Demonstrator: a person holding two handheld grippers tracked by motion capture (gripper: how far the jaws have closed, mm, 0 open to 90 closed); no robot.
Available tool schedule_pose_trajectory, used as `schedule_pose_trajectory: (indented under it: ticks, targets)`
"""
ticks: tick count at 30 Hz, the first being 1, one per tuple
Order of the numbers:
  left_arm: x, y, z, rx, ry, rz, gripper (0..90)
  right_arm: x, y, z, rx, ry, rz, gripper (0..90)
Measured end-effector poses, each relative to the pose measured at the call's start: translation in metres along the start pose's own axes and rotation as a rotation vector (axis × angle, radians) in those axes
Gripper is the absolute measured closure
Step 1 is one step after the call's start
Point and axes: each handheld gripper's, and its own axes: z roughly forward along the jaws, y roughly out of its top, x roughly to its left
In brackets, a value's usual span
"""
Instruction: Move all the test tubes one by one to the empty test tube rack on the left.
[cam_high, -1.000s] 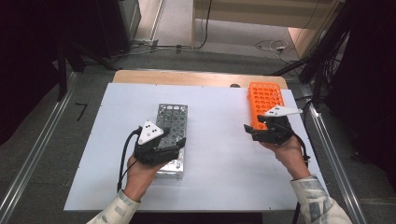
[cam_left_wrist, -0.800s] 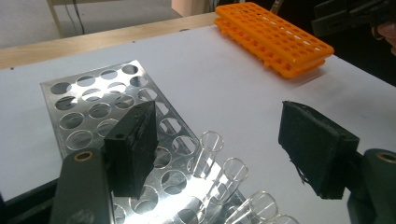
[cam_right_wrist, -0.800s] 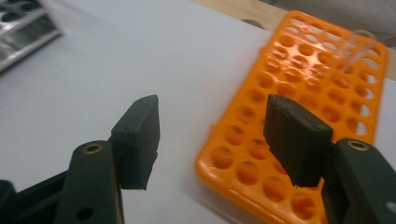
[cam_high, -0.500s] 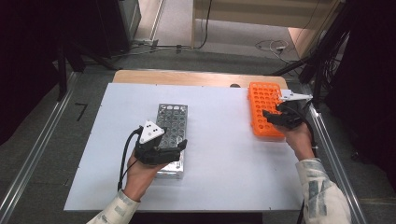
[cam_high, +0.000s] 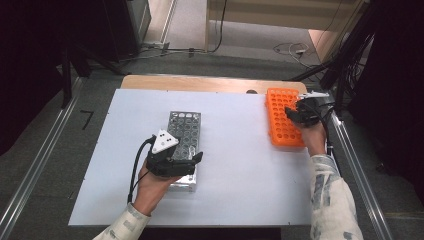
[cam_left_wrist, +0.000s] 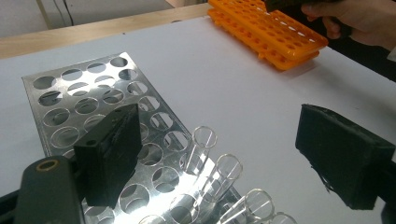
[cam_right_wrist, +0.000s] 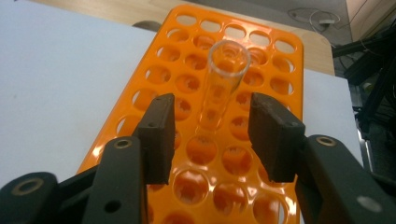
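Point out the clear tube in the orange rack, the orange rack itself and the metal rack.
clear tube (cam_right_wrist: 223, 88), right gripper view, on its glass wall below the rim.
orange rack (cam_high: 280, 125), high view, on its holed top face.
metal rack (cam_high: 185, 125), high view, on its holed top plate.

Likely a lab, test-tube racks (cam_high: 284, 116) on white table (cam_high: 235, 150), cables (cam_high: 292, 49)

A white table (cam_high: 235, 165) carries a metal rack (cam_high: 184, 131) and an orange rack (cam_high: 281, 117), well apart.
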Motion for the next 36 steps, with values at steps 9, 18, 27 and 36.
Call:
schedule_pose_trajectory:
  ticks: [9, 18, 27, 36]
  targets:
    - [0.004, 0.0, -0.001, 0.004, 0.01, -0.008, 15.6, 0.002, 0.008, 0.017, 0.031, -0.021, -0.022, 67.5]
    - [0.005, -0.001, -0.002, 0.005, 0.01, -0.011, 15.5, 0.003, 0.012, 0.012, 0.019, -0.022, -0.036, 72.6]
    - [0.006, 0.0, -0.004, -0.005, 0.007, -0.022, 15.5, -0.002, 0.023, -0.013, -0.033, -0.018, -0.008, 72.7]
    - [0.005, 0.002, -0.007, -0.018, 0.004, -0.028, 15.5, 0.007, 0.024, -0.043, -0.023, 0.044, -0.017, 72.7]
